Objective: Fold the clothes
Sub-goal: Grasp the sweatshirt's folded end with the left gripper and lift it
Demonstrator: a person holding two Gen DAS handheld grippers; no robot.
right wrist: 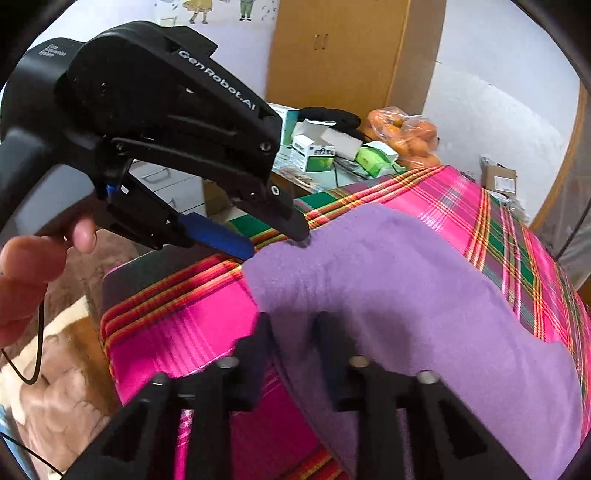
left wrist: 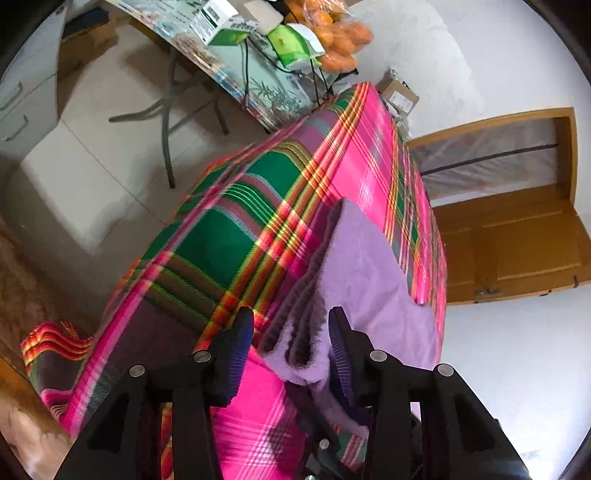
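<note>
A purple fleece cloth [left wrist: 369, 266] [right wrist: 388, 288] lies folded in several layers on a table under a pink and green plaid cover [left wrist: 229, 240] [right wrist: 177, 317]. My left gripper [left wrist: 291, 332] [right wrist: 279, 245] is shut on the cloth's layered near edge, the stack filling the gap between its fingers. In the right wrist view it comes in from the upper left, held by a person's hand [right wrist: 29, 266]. My right gripper [right wrist: 293, 332] is shut on another part of the same edge, and the cloth drapes over and between its fingers.
A folding table behind carries small boxes [left wrist: 221, 26] [right wrist: 314, 147] and a bag of oranges [left wrist: 340, 40] [right wrist: 406, 136]. A cardboard box [left wrist: 400, 96] [right wrist: 498, 177] sits at the plaid table's far end. A wooden door [left wrist: 517, 240] and a white drawer cabinet [left wrist: 22, 99] stand nearby.
</note>
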